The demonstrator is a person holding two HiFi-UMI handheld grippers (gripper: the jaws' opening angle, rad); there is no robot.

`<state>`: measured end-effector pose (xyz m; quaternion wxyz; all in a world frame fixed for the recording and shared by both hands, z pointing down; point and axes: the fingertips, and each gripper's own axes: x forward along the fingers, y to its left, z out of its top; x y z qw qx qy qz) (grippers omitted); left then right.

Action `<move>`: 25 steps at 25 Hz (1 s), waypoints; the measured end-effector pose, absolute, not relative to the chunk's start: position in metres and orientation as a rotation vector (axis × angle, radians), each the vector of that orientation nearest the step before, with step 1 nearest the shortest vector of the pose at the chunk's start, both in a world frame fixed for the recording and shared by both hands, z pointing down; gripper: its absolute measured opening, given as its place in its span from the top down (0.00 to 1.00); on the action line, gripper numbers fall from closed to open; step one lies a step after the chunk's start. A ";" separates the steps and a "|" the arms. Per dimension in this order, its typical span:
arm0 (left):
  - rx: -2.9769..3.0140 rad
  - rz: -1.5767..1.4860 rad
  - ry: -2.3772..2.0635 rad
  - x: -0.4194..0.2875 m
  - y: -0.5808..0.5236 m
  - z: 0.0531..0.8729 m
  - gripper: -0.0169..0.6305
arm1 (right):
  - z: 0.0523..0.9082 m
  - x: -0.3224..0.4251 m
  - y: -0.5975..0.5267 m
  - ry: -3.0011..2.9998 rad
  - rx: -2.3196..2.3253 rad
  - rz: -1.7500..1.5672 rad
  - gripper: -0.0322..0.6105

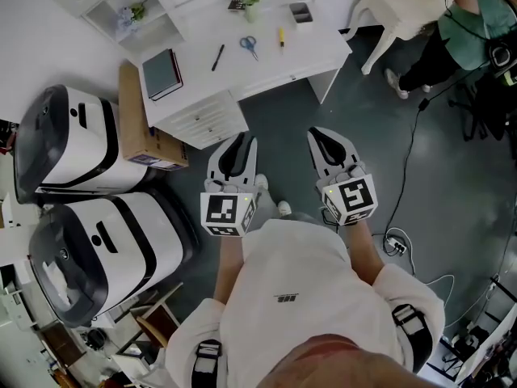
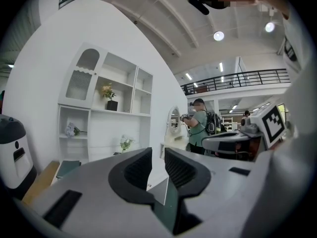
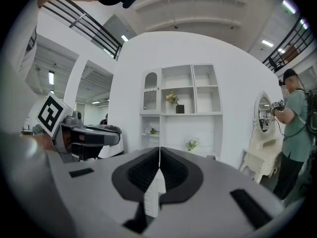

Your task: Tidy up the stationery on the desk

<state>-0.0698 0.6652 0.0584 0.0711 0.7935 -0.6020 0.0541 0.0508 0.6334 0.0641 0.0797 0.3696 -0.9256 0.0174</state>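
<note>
The white desk [image 1: 315, 55] stands at the far side of the head view. On it lie a dark green notebook [image 1: 161, 73], a black pen [image 1: 218, 56], blue-handled scissors [image 1: 249, 45], a small yellow item [image 1: 281, 36] and a small grey box [image 1: 300, 12]. Both grippers hang over the dark floor, well short of the desk. My left gripper [image 1: 240, 139] [image 2: 157, 153] has its jaws a narrow gap apart with nothing between them. My right gripper [image 1: 321, 132] [image 3: 159, 150] has its jaws pressed together, empty.
A cardboard box [image 1: 139, 124] leans at the desk's left end, with two large white machines [image 1: 77, 140] [image 1: 105, 245] beside it. A white chair [image 1: 396, 6] and a person [image 1: 468, 23] are at the right. Cables [image 1: 404, 217] run over the floor.
</note>
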 end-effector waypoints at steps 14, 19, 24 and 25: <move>2.356 0.173 -1.815 -0.109 0.591 0.083 0.97 | 0.086 0.014 0.556 -2.760 1.089 0.082 0.95; 2.360 0.170 -1.812 -0.123 0.551 0.087 0.97 | 0.090 -0.001 0.517 -2.754 1.080 0.087 0.95; 2.351 0.164 -1.794 -0.137 0.507 0.094 0.97 | 0.097 -0.018 0.472 -2.743 1.065 0.115 0.95; 2.347 0.164 -1.791 -0.140 0.498 0.096 0.97 | 0.099 -0.022 0.463 -2.742 1.059 0.121 0.95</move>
